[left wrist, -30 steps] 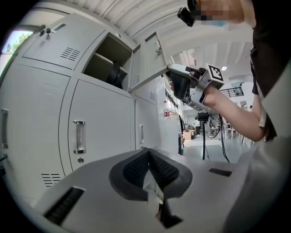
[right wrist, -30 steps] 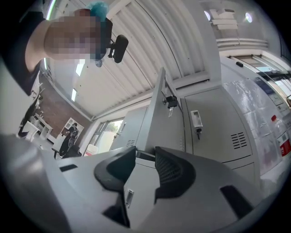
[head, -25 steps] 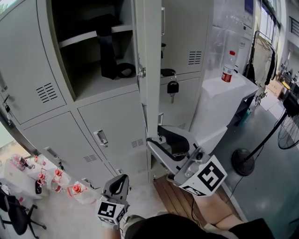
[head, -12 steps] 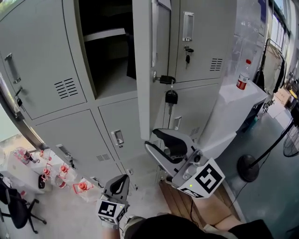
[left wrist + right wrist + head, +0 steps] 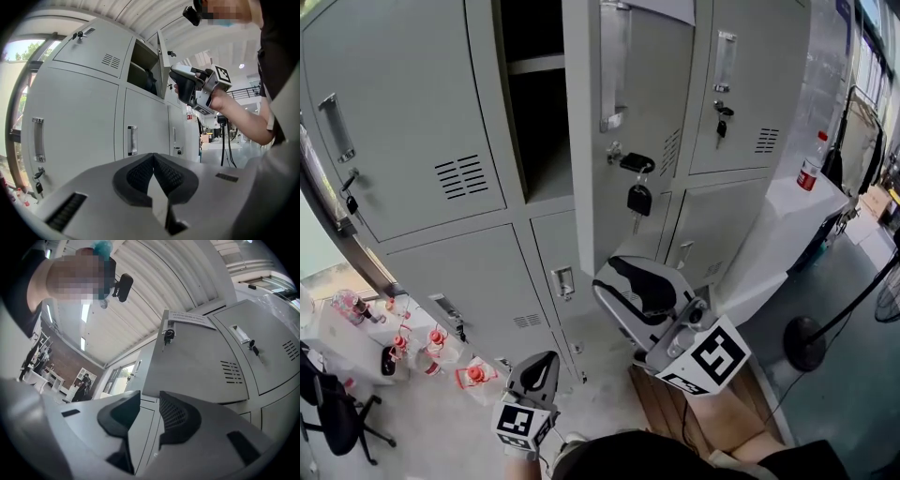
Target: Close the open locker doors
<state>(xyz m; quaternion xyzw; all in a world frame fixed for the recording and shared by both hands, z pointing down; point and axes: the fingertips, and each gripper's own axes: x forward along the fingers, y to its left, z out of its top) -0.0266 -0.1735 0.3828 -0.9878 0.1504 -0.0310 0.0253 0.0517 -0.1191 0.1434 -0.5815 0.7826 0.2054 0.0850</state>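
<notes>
Right gripper (image 5: 611,286), fingers narrowly parted, just closing, empty, is held with open locker door (image 5: 652,94) just ahead of its fingertips, judged for pushing; left gripper (image 5: 544,361) is kept closed, empty.

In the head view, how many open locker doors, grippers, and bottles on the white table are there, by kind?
Open locker door: 1
Left gripper, right gripper: 2
Bottle on white table: 1
Total: 4
</notes>
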